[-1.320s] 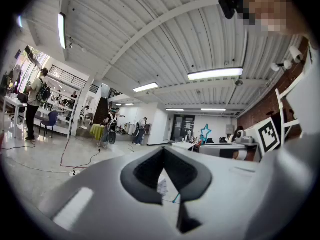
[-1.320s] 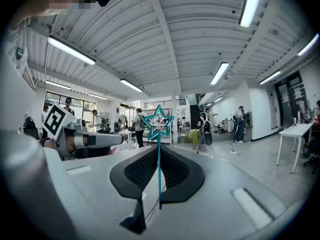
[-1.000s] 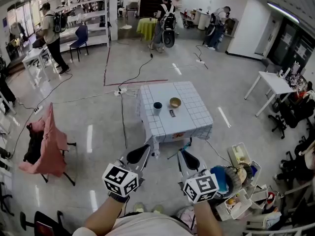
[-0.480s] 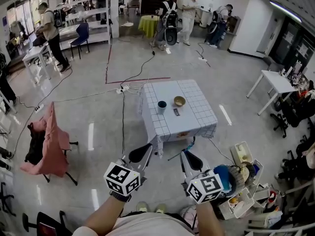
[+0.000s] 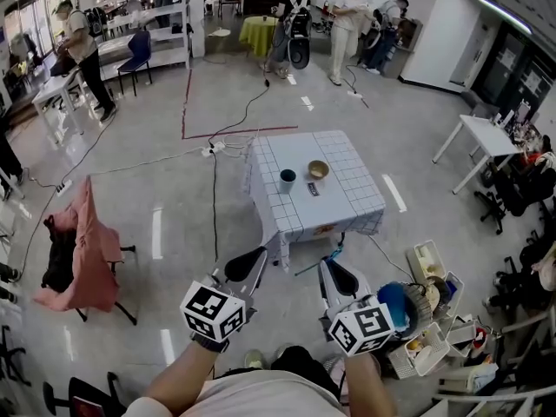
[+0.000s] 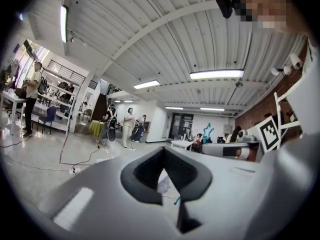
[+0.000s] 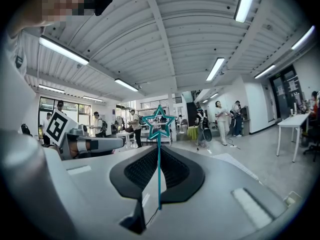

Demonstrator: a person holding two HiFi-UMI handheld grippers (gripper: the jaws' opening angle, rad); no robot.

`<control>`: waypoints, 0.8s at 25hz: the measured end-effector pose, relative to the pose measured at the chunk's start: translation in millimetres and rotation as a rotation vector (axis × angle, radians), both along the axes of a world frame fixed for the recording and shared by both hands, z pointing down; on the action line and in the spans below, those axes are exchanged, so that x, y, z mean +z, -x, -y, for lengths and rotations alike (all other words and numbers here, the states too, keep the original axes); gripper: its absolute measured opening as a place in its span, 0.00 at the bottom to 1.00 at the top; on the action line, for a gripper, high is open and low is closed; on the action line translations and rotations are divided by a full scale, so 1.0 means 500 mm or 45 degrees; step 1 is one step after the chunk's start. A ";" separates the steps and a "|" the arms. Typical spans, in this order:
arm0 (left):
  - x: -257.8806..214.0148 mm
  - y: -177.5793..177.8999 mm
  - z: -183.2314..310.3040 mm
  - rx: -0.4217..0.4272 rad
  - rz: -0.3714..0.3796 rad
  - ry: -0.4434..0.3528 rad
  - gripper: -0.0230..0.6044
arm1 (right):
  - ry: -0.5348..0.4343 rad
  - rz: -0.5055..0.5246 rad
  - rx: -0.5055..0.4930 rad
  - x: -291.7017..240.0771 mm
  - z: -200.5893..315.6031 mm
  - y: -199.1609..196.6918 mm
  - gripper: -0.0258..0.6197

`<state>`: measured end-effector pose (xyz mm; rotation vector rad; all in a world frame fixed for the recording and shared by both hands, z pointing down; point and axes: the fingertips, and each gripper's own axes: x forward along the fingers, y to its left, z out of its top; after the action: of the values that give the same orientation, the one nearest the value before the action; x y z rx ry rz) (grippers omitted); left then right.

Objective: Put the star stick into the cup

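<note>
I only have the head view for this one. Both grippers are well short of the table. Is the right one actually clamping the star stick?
Observer: Yes. In the right gripper view the right gripper is shut on the star stick, and the teal star sticks out past the jaws.
Operator: And is there anything in the left one?
Observer: No. The left gripper view shows the left gripper shut, with nothing between its jaws.

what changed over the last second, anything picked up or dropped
The white gridded table with the dark cup shows slightly larger, so the wearer seems to have stepped toward it. Nothing was taken or released: the right gripper stays shut on the teal star stick, the left gripper stays empty.
</note>
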<state>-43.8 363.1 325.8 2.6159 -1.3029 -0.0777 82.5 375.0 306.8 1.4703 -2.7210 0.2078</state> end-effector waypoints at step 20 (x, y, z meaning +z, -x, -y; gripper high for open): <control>0.082 -0.049 0.269 -0.039 0.008 0.091 0.05 | 0.057 0.038 -0.035 0.055 0.318 -0.046 0.09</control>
<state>-19.4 228.8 366.6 2.5386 -1.3230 -0.0274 105.7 215.8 334.5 1.4287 -2.7394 0.2903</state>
